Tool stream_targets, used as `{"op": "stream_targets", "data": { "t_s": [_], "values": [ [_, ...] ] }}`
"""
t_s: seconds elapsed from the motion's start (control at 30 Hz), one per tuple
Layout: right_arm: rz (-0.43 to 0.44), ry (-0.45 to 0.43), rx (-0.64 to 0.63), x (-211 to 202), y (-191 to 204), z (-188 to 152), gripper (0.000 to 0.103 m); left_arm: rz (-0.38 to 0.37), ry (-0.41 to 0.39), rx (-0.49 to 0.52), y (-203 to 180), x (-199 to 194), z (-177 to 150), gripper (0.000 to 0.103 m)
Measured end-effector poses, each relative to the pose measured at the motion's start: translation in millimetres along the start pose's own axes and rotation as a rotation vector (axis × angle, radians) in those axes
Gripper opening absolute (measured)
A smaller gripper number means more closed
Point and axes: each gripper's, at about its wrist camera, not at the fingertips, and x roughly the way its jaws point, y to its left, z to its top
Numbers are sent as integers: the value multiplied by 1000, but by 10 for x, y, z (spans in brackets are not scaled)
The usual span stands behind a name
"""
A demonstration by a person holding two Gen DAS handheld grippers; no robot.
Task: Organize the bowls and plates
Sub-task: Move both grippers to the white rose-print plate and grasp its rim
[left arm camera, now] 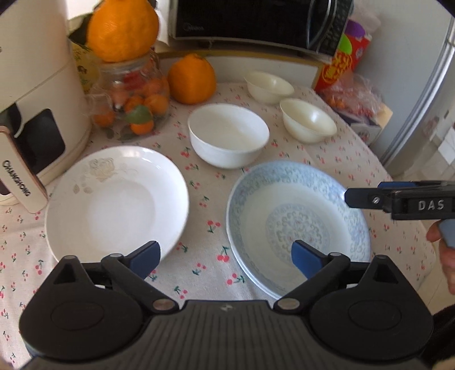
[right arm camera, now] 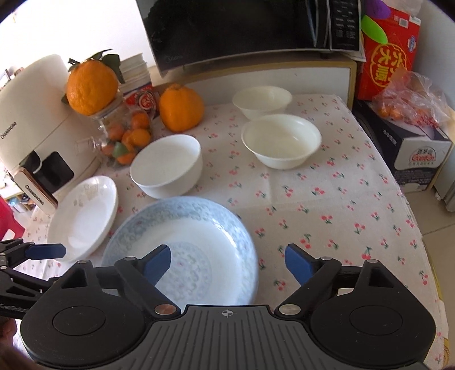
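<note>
On the cherry-print cloth lie a white plate with a pale flower relief (left arm camera: pixel 116 199) and a blue-patterned plate (left arm camera: pixel 298 222), side by side. Behind them stand a white bowl (left arm camera: pixel 227 135) and two cream bowls (left arm camera: pixel 308 119) (left arm camera: pixel 268 85). My left gripper (left arm camera: pixel 224 253) is open above the gap between the plates, holding nothing. My right gripper (right arm camera: pixel 227 256) is open over the blue-patterned plate (right arm camera: pixel 199 224), its pads clear of the rim. The white plate (right arm camera: pixel 85 216), white bowl (right arm camera: pixel 167 165) and cream bowls (right arm camera: pixel 281 139) (right arm camera: pixel 261 101) also show there.
A cream air fryer (left arm camera: pixel 34 113) stands at the left, beside a glass jar of small oranges (left arm camera: pixel 133 99) with a big orange (left arm camera: pixel 122 28) on top. Another orange (left arm camera: pixel 192 79), a microwave (left arm camera: pixel 250 20), a red box (left arm camera: pixel 344 62) and a bag of fruit (right arm camera: pixel 409 99) line the back and right.
</note>
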Motion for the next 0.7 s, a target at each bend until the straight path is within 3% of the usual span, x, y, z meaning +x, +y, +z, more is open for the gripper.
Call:
{"op": "stream_targets", "data": {
  "t_s": [0.3, 0.5, 0.7],
  "values": [
    [69, -34, -53, 117, 439, 200, 92, 104, -54, -75, 222, -117, 42, 103],
    [210, -1, -5, 287, 731, 344, 92, 147, -23, -205, 481, -89, 87, 103],
    [300, 23, 26, 497, 939, 455, 92, 244, -23, -300, 758, -20, 122, 103]
  ]
}}
